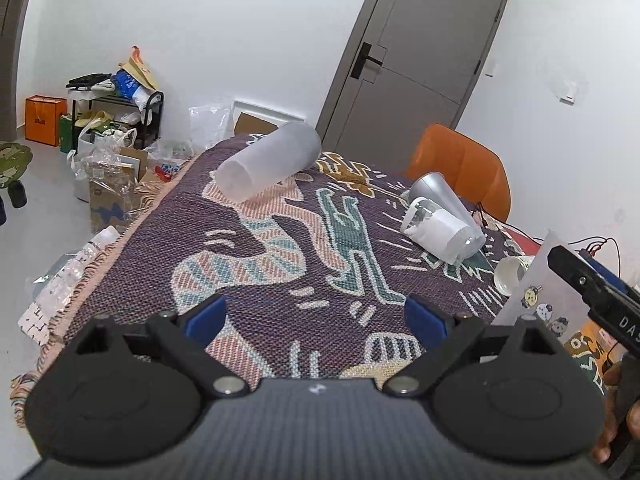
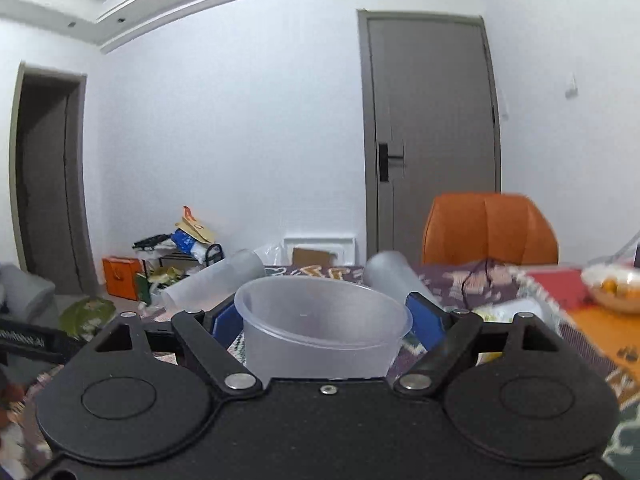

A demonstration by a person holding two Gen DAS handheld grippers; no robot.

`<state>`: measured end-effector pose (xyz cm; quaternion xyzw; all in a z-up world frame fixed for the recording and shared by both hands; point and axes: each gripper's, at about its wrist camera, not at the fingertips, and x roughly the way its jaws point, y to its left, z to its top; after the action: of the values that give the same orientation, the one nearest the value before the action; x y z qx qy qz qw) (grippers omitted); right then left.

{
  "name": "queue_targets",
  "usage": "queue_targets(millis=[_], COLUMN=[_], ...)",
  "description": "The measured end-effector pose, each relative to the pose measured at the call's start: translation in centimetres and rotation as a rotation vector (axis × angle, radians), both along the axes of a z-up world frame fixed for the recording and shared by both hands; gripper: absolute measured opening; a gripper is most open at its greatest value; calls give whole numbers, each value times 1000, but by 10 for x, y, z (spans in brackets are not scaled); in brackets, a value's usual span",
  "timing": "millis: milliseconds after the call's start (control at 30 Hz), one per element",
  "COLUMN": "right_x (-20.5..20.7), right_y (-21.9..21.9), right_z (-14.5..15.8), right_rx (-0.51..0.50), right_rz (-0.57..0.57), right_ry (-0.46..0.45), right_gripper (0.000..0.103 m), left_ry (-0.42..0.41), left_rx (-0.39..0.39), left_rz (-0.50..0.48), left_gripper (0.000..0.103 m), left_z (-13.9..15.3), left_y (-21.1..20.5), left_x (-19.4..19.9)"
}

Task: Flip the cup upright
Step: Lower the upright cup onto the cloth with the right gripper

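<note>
In the right wrist view a translucent plastic cup point(image 2: 320, 328) stands upright, mouth up, between the blue pads point(image 2: 426, 320) of my right gripper point(image 2: 324, 322). The pads sit at its sides, gripping it. My left gripper point(image 1: 316, 316) is open and empty above the patterned cloth point(image 1: 256, 264). A frosted tall cup point(image 1: 268, 162) lies on its side at the far end. A grey cup point(image 1: 434, 192) and a clear cup with white paper inside point(image 1: 444, 232) lie on their sides to the right. The right gripper's black body point(image 1: 592, 280) shows at the right edge.
A small paper cup point(image 1: 510, 274) lies on its side by a cartoon-printed sheet point(image 1: 544, 296). An orange chair point(image 1: 460, 164) stands behind the table. A bowl of fruit point(image 2: 612, 288) sits at the right. Bags and boxes point(image 1: 108, 128) clutter the floor at left.
</note>
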<state>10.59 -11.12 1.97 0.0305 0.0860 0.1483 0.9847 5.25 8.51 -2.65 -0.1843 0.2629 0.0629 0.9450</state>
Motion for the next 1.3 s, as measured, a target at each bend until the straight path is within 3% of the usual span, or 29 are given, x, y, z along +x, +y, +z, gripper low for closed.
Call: queue_targets(millis=[367,467,567,867,1300], right_x=[-8,-8,-10,-10,-19], right_y=[20,17,11,-7,-28], right_z=[-4,-4,-5,-13,-15], right_rx=[-101,-101,-75,5,64], right_rz=[7,14,31,58,121], right_ry=[-59,-21,18,146,210], right_gripper=[84,96,103,103,103], left_ry=[-1,-6,-11,5,-17], left_rx=[-17,-20,-28,-4,93], left_rz=[14,11,4,-43,-133], left_gripper=[95,95,95,95,95], left_z=[-3,-3,-3,-3,11], left_y=[6,7,7,-11,-56], left_x=[-6,-8,-11,-9,-7])
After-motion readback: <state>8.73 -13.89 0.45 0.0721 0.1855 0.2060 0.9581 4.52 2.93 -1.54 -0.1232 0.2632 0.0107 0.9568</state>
